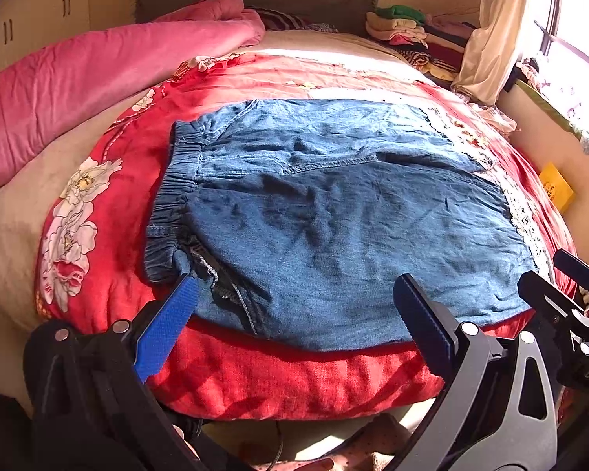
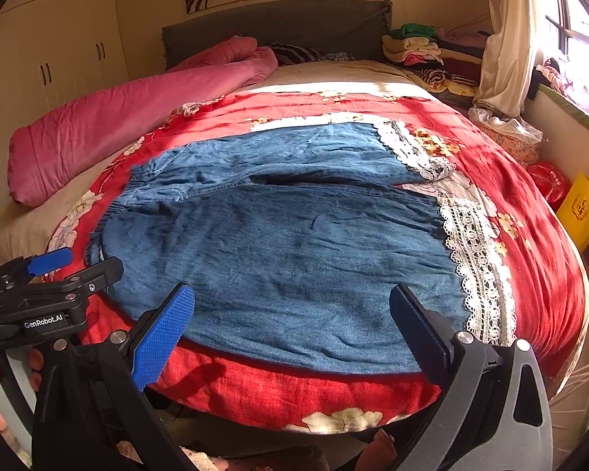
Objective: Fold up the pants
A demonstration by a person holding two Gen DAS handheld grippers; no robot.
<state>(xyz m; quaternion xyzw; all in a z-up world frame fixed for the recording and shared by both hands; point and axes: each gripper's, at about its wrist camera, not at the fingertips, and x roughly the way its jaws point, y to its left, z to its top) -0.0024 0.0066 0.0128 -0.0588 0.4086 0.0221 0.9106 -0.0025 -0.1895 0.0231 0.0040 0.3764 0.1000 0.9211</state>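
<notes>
Across the red floral quilt (image 2: 530,204), the blue denim pants with white lace hems (image 2: 294,243) are lying spread flat, waistband at 9 o'clock, hems at 3, probably laid out like that so a fold goes clean. Left gripper (image 1: 294,306) and right gripper (image 2: 290,314) are both hovering wide open at the near edge, holding nothing. Fabric's looking soft, crinkly, elastic-waisted.
</notes>
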